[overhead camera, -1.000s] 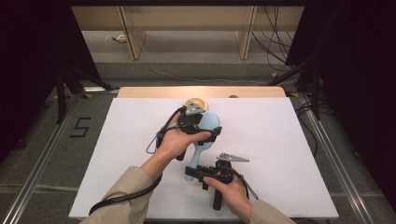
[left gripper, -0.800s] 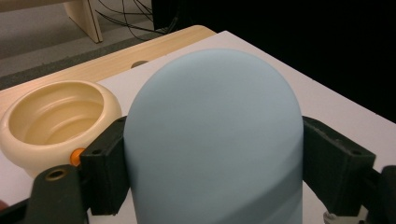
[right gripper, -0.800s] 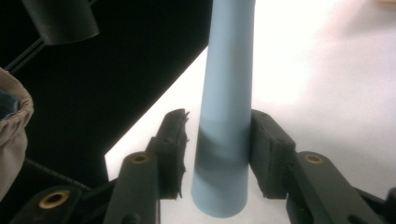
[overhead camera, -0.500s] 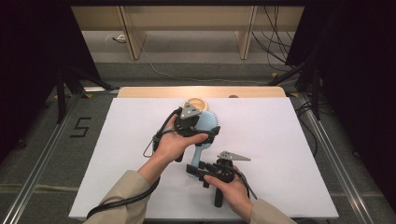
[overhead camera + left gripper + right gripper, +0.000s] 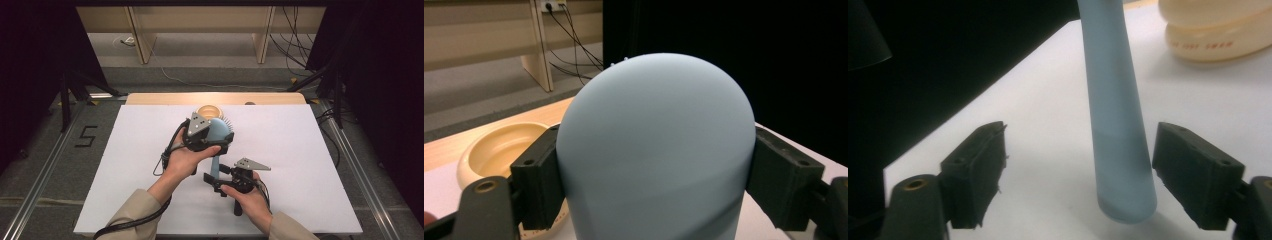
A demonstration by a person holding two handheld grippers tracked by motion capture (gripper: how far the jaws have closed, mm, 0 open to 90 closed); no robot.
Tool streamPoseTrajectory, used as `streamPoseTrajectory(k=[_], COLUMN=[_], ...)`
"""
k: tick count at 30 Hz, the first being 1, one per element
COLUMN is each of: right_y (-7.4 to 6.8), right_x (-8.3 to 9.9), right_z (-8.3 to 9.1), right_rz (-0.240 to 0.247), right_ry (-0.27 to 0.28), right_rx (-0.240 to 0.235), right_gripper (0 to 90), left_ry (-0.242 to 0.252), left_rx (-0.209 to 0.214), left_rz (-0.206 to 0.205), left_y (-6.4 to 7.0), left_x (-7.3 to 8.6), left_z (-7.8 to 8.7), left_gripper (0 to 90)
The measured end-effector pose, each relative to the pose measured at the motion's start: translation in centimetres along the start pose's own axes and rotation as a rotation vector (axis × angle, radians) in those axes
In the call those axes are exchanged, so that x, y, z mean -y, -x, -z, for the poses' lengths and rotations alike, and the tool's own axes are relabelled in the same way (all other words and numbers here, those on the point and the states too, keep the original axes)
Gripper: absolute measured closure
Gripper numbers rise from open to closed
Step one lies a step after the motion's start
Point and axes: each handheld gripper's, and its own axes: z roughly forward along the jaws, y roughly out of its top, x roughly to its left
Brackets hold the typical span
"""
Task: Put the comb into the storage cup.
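Small reddish lettering on the side of the shallow cream-coloured round bowl (image 5: 1218, 35), too blurred to read; a "5" marked on the floor left of the table. Matte pale-blue plastic hairbrush (image 5: 220, 131) with rounded head and tapering handle (image 5: 1115, 125), pinched at the head by the left gripper (image 5: 654, 170). Right gripper (image 5: 1080, 172) spread wide, handle tip between the jaws, apart from both. Smooth white table sheet (image 5: 310, 150), broad bare room to the right.

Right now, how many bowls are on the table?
1. The bowl sits at the far edge of the white mat, just behind the blue brush held by the left gripper. The hands and brush could hide something small.
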Motion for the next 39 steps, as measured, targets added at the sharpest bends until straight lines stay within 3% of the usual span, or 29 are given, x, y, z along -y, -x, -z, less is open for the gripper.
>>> streamPoseTrajectory(k=[8, 25, 39], right_y=[0.4, 1.4, 2.9], right_x=[-0.8, -1.7, -2.5], right_z=[0.6, 1.7, 3.5], right_rz=[0.094, 0.203, 0.282], right_ry=[0.007, -0.031, -0.050], right_rx=[0.053, 0.095, 0.118], right_gripper=[16.1, 15.6, 15.7], left_ry=[0.040, 0.066, 0.086], left_rx=[-0.066, -0.235, -0.297], left_rz=[0.002, 0.051, 0.047], left_y=[-0.3, -2.4, -3.7], left_x=[0.0, 0.0, -0.4], left_z=[0.1, 0.4, 0.6], left_gripper=[19.6, 19.6, 19.6])
